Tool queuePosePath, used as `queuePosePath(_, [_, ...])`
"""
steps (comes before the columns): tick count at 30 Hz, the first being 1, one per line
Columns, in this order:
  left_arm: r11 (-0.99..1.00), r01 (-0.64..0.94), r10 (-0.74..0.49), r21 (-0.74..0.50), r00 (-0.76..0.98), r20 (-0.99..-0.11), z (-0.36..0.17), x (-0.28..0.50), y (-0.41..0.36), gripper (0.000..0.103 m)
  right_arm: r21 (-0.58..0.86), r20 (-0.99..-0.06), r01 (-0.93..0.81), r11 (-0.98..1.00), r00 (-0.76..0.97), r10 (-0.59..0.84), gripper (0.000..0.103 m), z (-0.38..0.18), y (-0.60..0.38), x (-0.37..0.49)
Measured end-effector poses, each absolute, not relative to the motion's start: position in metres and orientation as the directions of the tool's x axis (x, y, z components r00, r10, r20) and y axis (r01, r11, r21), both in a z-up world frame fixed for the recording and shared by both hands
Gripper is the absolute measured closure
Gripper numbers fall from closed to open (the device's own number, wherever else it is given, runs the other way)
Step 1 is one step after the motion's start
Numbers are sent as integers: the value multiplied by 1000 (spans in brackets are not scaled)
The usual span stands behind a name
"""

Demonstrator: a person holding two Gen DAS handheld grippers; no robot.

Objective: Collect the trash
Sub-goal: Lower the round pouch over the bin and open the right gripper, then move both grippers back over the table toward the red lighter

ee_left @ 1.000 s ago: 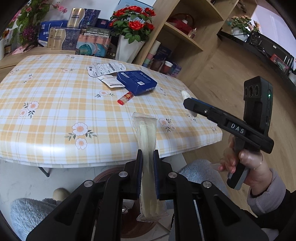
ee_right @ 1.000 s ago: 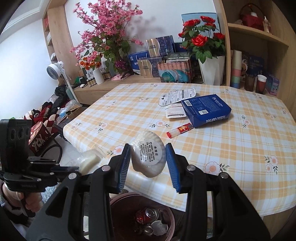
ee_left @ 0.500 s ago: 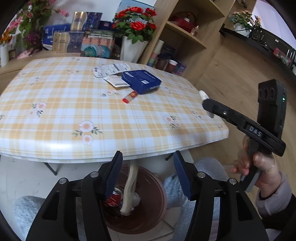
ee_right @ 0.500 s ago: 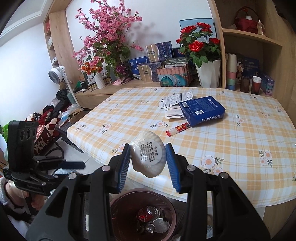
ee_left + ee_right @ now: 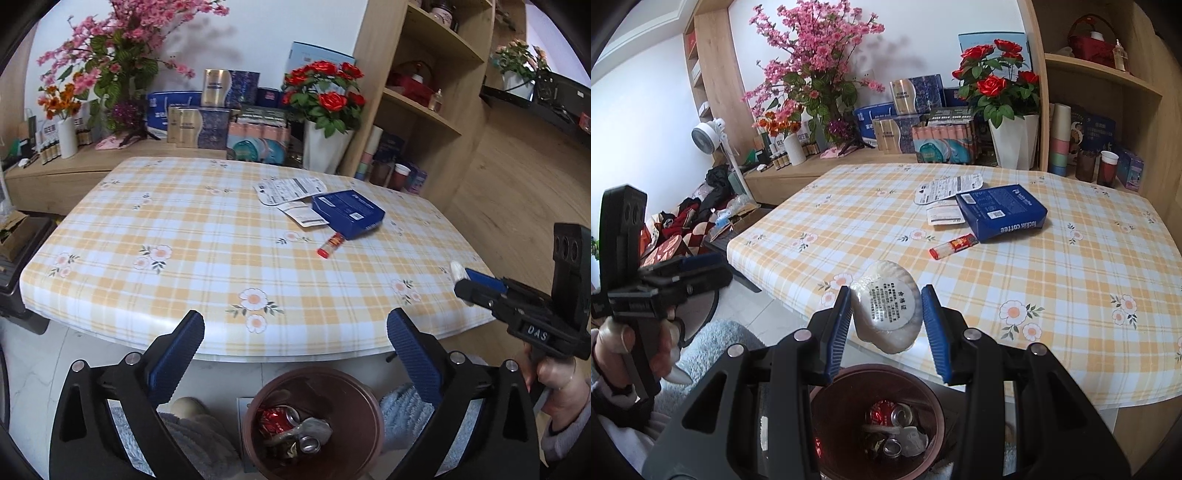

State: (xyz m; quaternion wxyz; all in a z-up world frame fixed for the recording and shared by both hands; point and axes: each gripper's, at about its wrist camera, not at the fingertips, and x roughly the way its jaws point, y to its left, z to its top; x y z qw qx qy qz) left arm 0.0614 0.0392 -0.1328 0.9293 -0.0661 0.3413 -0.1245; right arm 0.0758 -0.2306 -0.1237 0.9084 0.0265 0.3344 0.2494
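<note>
My left gripper [image 5: 295, 332] is open and empty above the brown trash bin [image 5: 365, 398], which holds crushed cans and wrappers. My right gripper [image 5: 886, 314] holds a white shell-shaped wrapped packet [image 5: 886, 306] between its blue pads, over the same bin [image 5: 934, 402]; the right pad stands slightly off the packet. On the checked table lie a blue coffee box [image 5: 347, 212], a red-and-white tube [image 5: 330, 245] and paper packaging [image 5: 288, 188]. The right gripper also shows in the left wrist view [image 5: 465, 280], and the left gripper in the right wrist view [image 5: 713, 269].
The table [image 5: 184, 229] with its yellow checked cloth fills the middle. Behind it stand flower vases [image 5: 325, 147] and boxes [image 5: 199, 125] on a low cabinet. Wooden shelves [image 5: 424, 103] with cups are at right. Clutter and a fan [image 5: 713, 136] are at left.
My left gripper opened and let go of the long clear wrapper, which dropped into the bin, then rose and tilted up. My right gripper's jaws have widened slightly around the white packet.
</note>
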Motion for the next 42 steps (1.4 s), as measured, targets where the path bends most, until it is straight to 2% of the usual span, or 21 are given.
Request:
queuePosePath(14, [988,81,-143,-131,794,-591,-131,56,53,6,184,-643,-467,865,608,466,62,-136,-212,72])
queuePosePath(26, [993,52,-103,-104,810,-577,-130,56,58,6,177,-655,-464,868,603,456,60,-139,-209,73])
queuePosePath(32, [995,51,-95,-91,810,-578,-130,56,56,6,162,-643,-443,882,630,435,39,-135,-212,75])
queuePosePath(36, [995,49,-92,-91,813,-575,-131,56,56,6,113,-627,-393,912,684,373,11,-130,-218,75])
queuePosePath(39, [995,45,-85,-84,815,-574,-131,55,56,6,69,-617,-338,939,725,306,6,-127,-224,77])
queuePosePath(42, [996,40,-78,-78,818,-570,-131,55,57,6,38,-610,-293,955,750,255,6,-127,-231,79])
